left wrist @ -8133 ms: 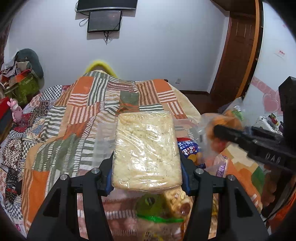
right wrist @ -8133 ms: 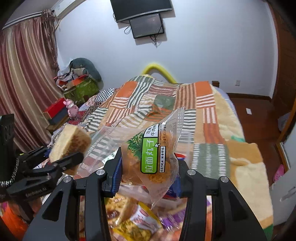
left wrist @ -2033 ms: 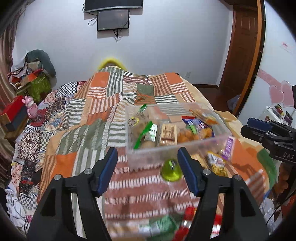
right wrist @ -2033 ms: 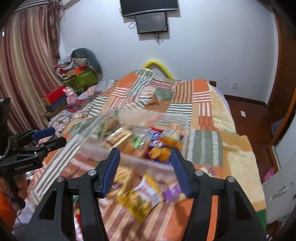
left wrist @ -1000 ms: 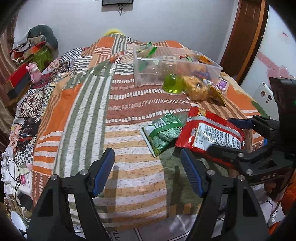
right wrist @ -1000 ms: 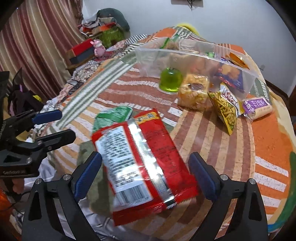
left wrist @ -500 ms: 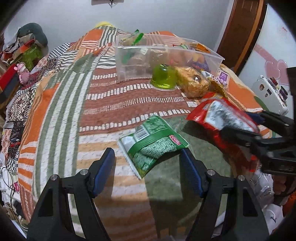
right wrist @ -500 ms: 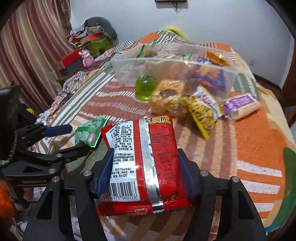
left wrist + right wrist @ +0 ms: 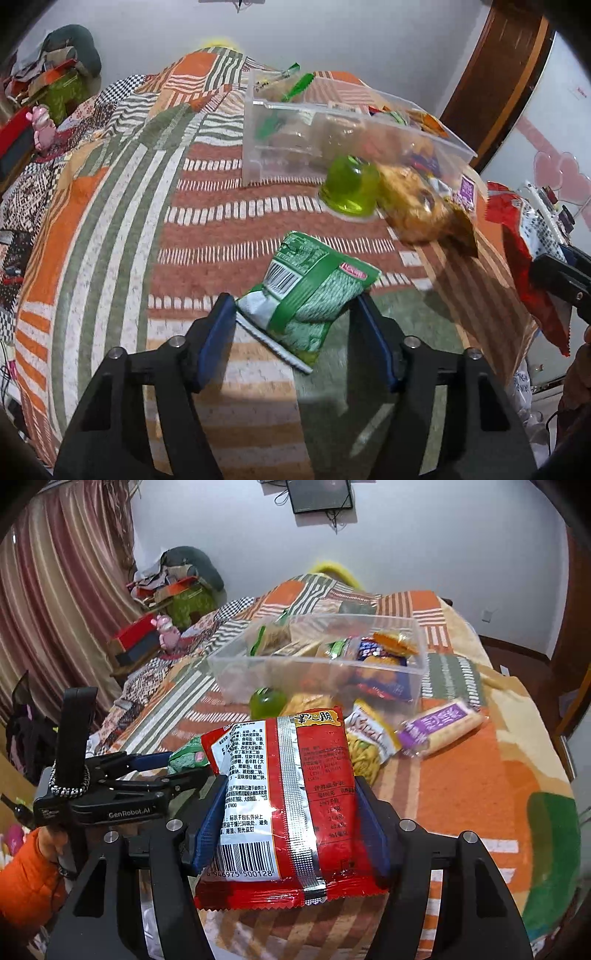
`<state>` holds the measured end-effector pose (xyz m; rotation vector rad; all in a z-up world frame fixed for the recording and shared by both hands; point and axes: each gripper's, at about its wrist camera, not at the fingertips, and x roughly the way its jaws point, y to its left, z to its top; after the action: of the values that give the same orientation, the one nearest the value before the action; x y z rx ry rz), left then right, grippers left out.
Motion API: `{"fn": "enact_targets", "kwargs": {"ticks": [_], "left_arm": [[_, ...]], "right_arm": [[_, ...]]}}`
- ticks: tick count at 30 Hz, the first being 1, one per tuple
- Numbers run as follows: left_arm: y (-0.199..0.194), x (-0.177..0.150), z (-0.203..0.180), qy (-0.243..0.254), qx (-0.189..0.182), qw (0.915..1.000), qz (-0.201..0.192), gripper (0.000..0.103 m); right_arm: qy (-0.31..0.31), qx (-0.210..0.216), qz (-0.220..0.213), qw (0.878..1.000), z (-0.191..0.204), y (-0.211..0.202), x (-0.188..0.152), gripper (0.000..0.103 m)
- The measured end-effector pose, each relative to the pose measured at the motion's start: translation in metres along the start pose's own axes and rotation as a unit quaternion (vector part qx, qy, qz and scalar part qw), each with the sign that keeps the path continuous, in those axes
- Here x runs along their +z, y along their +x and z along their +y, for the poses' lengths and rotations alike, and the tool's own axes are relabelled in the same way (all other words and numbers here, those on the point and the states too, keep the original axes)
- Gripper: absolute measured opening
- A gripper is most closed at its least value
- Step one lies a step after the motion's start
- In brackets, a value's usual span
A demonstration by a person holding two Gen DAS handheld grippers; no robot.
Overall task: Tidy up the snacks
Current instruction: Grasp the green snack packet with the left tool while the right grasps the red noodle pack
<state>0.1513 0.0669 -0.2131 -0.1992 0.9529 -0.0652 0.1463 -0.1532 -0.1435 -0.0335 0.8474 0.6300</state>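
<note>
My left gripper [image 9: 295,317] is shut on a green snack packet [image 9: 308,291], its blue pads pressing both sides, just above the quilt. My right gripper [image 9: 291,812] is shut on a red snack bag [image 9: 291,797] and holds it up above the bed; the bag also shows at the right edge of the left wrist view [image 9: 524,254]. A clear plastic box [image 9: 417,664] with several snacks in it stands further back on the bed [image 9: 255,147]. The left gripper also shows in the right wrist view [image 9: 155,768], beside the red bag.
On the quilt [image 9: 110,206] before the box lie a green jelly cup [image 9: 351,184], a golden snack bag [image 9: 413,203], a yellow noodle packet [image 9: 369,746] and a purple-labelled pack [image 9: 443,727]. Cluttered boxes [image 9: 177,594] and a curtain [image 9: 55,590] stand left of the bed.
My left gripper has moved forward and closed on the green packet. My right gripper has lifted the red bag higher, towards the box.
</note>
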Motion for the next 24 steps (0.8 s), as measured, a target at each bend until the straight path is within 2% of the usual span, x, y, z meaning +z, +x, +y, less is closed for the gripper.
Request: {"fn": "enact_targets", "kwargs": {"ticks": [6,9,14,15,16,20,24], "left_arm": [[0.005,0.020,-0.009,0.025,0.009,0.9996,-0.012,0.065],[0.015,0.026,-0.011,0.029,-0.005,0.9996,-0.003,0.064],[0.019,0.024,-0.012,0.036,0.005,0.9993,-0.010,0.058],[0.018,0.024,-0.012,0.038,0.007,0.9992,-0.011,0.051],[0.017,0.025,-0.012,0.040,0.014,0.9990,-0.010,0.037],[0.010,0.033,-0.006,0.027,0.010,0.9995,-0.013,0.034],[-0.007,0.048,-0.006,0.024,0.007,0.9989,-0.039,0.034]], "right_arm": [[0.009,-0.007,-0.006,1.000,-0.008,0.000,0.008,0.062],[0.015,-0.012,-0.009,1.000,-0.012,0.000,0.011,0.062],[0.019,-0.018,-0.015,1.000,-0.019,0.002,0.019,0.062],[0.019,-0.020,-0.016,0.999,-0.020,0.003,0.021,0.062],[0.018,-0.021,-0.017,0.999,-0.021,0.003,0.023,0.062],[0.018,-0.024,-0.025,0.999,-0.027,0.007,0.034,0.062],[0.019,-0.025,-0.039,0.999,-0.032,0.010,0.049,0.062]]}}
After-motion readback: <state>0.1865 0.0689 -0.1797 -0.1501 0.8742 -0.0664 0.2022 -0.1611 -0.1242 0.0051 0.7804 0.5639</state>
